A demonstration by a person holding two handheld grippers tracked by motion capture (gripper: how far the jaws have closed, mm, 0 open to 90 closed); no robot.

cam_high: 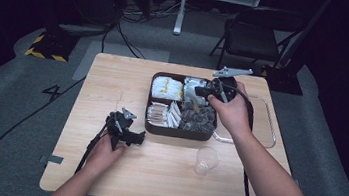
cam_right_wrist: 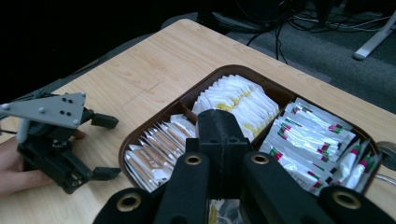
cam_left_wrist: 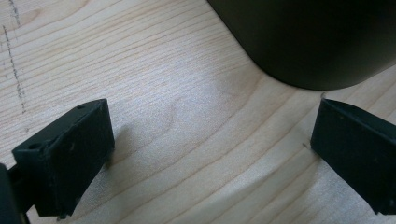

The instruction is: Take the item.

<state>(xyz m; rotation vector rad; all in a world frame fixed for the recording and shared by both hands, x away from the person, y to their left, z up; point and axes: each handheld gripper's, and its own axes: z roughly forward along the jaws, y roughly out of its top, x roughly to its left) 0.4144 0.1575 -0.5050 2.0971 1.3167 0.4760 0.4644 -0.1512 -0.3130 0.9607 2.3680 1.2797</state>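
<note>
High view. Wooden worktop [cam_high: 118,171]. Dark brown tray [cam_high: 178,132] right of centre, split into compartments: yellow-marked white packets [cam_high: 166,87] at far left, white sachets [cam_high: 194,86] at far right, tan packets [cam_high: 157,113] at near left, dark packets [cam_high: 199,118] at near right. Clear lid [cam_high: 268,120] lies touching the tray's right side. Clear cup [cam_high: 206,159] stands upright on the worktop, just before the tray's near right corner. Left gripper [cam_high: 137,137] rests low on the worktop left of the tray, held by the left hand [cam_high: 103,155]; its fingers point toward the tray and stand apart. Right gripper [cam_high: 202,92] is held by the right hand [cam_high: 231,110] over the tray's far right part. Folding chair [cam_high: 253,34] stands on the floor beyond the worktop.

Left gripper view. Two black fingers [cam_left_wrist: 65,161] spread wide, nothing between them, bare worktop [cam_left_wrist: 187,140] below. Tray wall [cam_left_wrist: 313,42] is at upper right, near the right-hand finger.

Right gripper view. Gripper body in the foreground; its fingers point down and are hidden, so released or clenched cannot be told. Tray [cam_right_wrist: 140,128] lies below, with tan packets [cam_right_wrist: 154,154], yellow-marked packets [cam_right_wrist: 238,100] and red-and-green printed sachets [cam_right_wrist: 303,135]. Left gripper [cam_right_wrist: 106,147] sits beside the tray, fingers parted.
</note>
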